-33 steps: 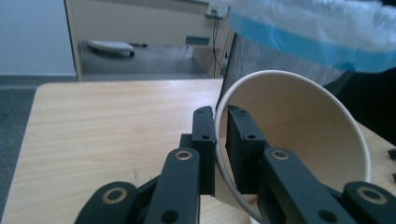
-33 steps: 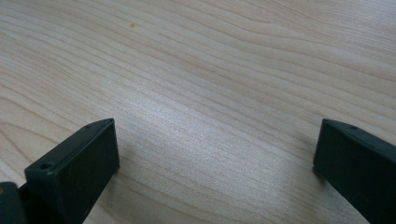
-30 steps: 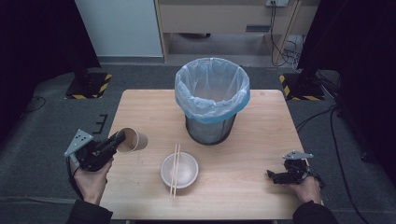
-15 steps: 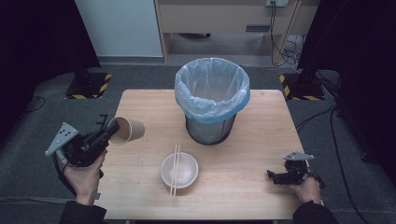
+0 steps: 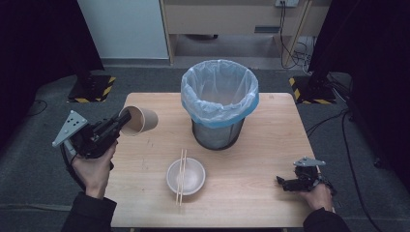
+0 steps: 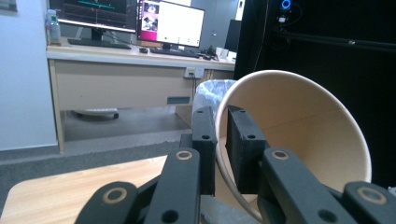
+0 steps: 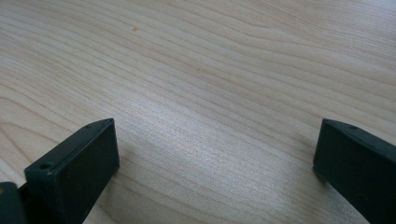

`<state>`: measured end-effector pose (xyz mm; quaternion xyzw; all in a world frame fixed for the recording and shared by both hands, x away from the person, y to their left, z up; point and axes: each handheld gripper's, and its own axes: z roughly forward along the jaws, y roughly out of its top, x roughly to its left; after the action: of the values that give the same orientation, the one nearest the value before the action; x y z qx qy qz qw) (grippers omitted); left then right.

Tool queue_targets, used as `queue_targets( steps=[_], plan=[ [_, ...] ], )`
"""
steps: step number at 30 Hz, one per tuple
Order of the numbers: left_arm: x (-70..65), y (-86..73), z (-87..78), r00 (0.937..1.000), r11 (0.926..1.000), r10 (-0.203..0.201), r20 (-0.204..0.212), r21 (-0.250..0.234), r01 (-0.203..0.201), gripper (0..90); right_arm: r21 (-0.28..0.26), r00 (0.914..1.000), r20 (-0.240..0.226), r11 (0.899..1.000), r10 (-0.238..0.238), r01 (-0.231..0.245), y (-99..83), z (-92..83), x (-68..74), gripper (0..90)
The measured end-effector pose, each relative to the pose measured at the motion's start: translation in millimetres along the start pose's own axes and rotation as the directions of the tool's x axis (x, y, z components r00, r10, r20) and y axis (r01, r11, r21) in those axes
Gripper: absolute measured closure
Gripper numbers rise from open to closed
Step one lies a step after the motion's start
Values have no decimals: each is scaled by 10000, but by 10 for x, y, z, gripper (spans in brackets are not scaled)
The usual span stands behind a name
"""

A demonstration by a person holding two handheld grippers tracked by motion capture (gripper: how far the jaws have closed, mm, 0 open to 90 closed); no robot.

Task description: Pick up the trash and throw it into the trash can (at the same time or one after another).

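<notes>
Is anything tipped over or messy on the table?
Nothing is spilled. The brown paper cup is tipped on its side, but only because the left gripper pinches its rim and holds it in the air. The wooden chopsticks lie neatly across the white bowl, and the bin with the blue bag stands upright.

Setting: dark grey carpeted floor (image 5: 43,159) w/ two black stand bases edged in yellow-black hazard tape (image 5: 92,88), white wall panel (image 5: 123,29) at rear, long beige wooden desk (image 6: 121,74) w/ lit computer monitors (image 6: 170,22), black curtains (image 5: 372,58) both sides.
</notes>
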<state>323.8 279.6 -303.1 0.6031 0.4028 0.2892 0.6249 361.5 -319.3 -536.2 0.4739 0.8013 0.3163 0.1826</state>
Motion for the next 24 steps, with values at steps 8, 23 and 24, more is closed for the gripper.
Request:
queue_targets(
  steps=[8,23,24],
  plan=[
    [-54,155,166,9998,9999,135,137,-83,-134,812,-18,10000,5,10000,11,-11,-1,2,1,3],
    [-150,411,445,9986,9990,436,284,-56,-434,811,-95,10000,-9,10000,0,-1,-6,4,1,3],
    [-151,423,457,9986,9991,424,306,-36,-423,811,-102,10000,-6,9999,2,-2,-7,5,2,3]
  ],
)
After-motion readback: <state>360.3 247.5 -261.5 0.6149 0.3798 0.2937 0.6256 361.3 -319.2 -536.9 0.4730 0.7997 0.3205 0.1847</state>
